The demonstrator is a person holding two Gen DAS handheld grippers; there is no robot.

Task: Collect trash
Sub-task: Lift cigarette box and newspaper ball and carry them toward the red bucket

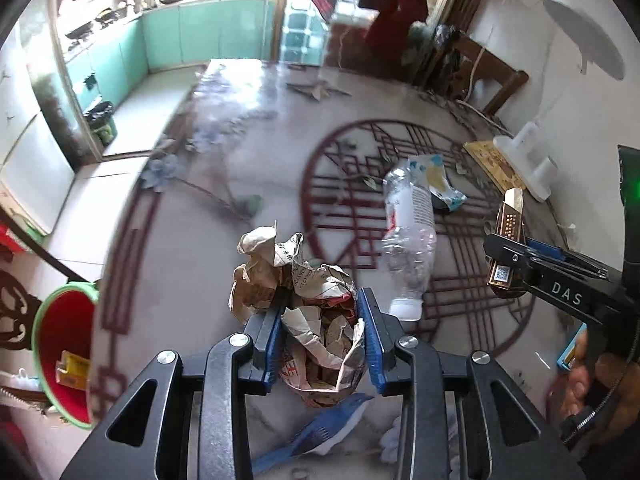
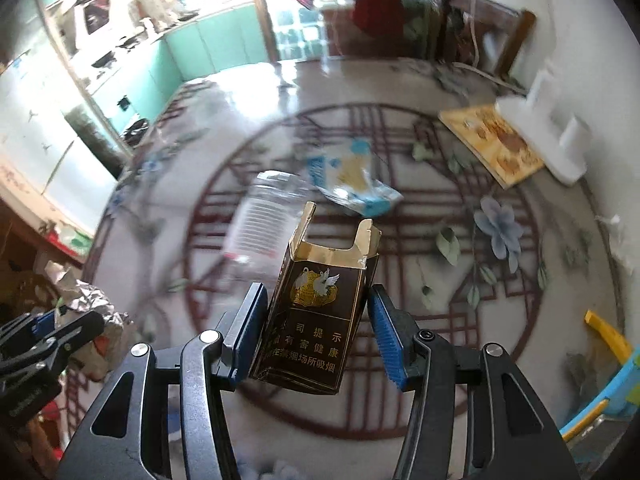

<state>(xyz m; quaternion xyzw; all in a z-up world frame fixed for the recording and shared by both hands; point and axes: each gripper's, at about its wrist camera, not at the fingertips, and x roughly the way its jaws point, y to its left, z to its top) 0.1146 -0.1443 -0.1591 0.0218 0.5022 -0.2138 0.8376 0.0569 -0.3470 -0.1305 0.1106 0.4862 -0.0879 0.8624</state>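
While the round patterned table point(image 1: 248, 152) carries most of the litter, each gripper already has a piece in its grasp; the left gripper point(image 1: 322, 344) is clenched on a crumpled ball of newspaper point(image 1: 304, 304), its blue pads pressing the wad from both sides just above the table's near edge; the right gripper point(image 2: 318, 332) is clenched on an opened dark cigarette pack point(image 2: 316, 312), whose torn gold flap stands upright between the pads, above the table's red lattice circle. Further in on the table, a clear plastic bottle point(image 1: 408, 236) lies on its side, its white cap toward the near edge; a blue-and-yellow snack wrapper point(image 1: 436, 180) lies touching the bottle's far end; beyond them, at the table's far right edge, rests a yellow printed board point(image 2: 496, 144). Off the table's left edge stands a red bin with a green rim point(image 1: 64, 360), a yellow scrap inside it.
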